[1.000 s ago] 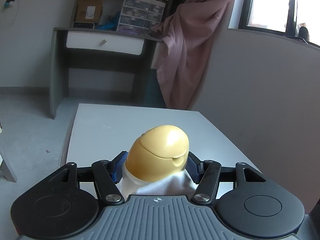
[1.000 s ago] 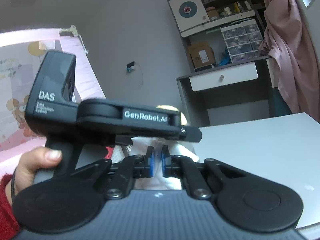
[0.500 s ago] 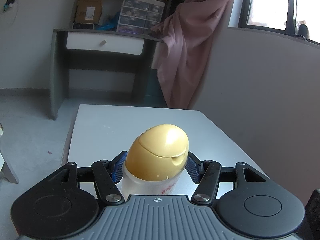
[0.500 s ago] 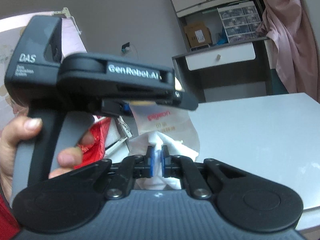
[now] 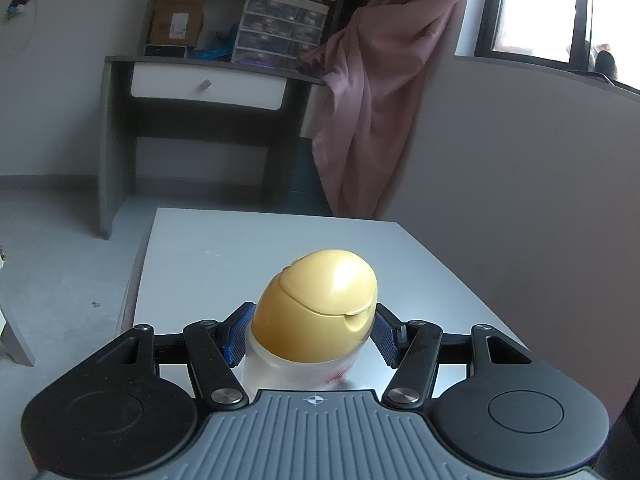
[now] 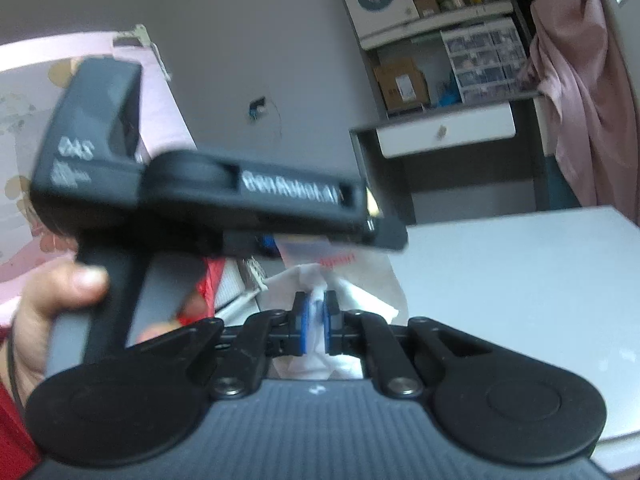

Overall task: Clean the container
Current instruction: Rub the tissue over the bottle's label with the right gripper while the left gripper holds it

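Note:
A translucent bottle with a yellow dome cap (image 5: 320,312) stands upright between the blue pads of my left gripper (image 5: 310,334), which is shut on its body just under the cap. In the right wrist view my right gripper (image 6: 316,320) is shut on a crumpled white cloth (image 6: 316,280), pressed against the lower part of the bottle (image 6: 352,268) with red print. The left gripper's black body (image 6: 192,192) fills the left of that view, held by a hand (image 6: 52,312). The bottle's base is hidden.
A white table (image 5: 224,248) runs ahead, with its right side along a grey wall (image 5: 540,200). Beyond it stand a dark desk with a white drawer (image 5: 204,88), shelves with boxes, and a pink curtain (image 5: 376,92). A pink cot side (image 6: 24,128) is at the left.
The white cloth that covered the bottle's front below the cap a second ago has dropped out of the left wrist view. The right gripper has shifted a little against the bottle; the left has stayed still.

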The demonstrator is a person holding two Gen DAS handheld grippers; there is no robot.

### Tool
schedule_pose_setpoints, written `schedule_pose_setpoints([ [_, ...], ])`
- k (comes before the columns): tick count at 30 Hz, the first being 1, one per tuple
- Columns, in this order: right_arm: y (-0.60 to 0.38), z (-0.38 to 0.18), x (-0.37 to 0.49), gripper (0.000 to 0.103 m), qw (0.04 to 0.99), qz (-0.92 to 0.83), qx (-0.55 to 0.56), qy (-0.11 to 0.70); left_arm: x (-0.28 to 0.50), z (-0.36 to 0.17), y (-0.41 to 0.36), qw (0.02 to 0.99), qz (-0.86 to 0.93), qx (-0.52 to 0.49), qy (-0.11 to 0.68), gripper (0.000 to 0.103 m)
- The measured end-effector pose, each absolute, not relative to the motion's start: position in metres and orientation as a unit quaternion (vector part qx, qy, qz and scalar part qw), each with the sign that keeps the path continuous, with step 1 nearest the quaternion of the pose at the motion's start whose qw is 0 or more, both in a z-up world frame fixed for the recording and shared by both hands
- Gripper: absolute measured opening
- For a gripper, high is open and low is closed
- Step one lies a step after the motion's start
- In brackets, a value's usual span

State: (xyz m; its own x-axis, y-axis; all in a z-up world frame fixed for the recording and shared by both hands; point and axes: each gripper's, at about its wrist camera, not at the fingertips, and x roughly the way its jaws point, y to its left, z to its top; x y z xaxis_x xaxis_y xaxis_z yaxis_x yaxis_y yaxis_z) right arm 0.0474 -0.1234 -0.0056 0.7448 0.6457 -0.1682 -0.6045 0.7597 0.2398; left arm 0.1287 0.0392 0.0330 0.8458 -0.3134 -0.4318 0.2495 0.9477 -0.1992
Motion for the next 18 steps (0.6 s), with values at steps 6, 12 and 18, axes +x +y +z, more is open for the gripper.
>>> schedule_pose_setpoints([
  [6, -0.124, 0.006, 0.045, 0.007, 0.930, 0.342, 0.088, 0.100, 0.128, 0.033, 0.040, 0.958, -0.147, -0.070, 0.236, 0.061],
  [12, -0.121, -0.004, 0.052, 0.007, 0.927, 0.344, 0.087, 0.123, 0.125, 0.031, 0.038, 0.958, -0.147, -0.070, 0.235, 0.061],
  [18, -0.116, -0.015, 0.054, 0.007, 0.923, 0.347, 0.078, 0.144, 0.123, 0.031, 0.035, 0.959, -0.146, -0.069, 0.234, 0.061],
])
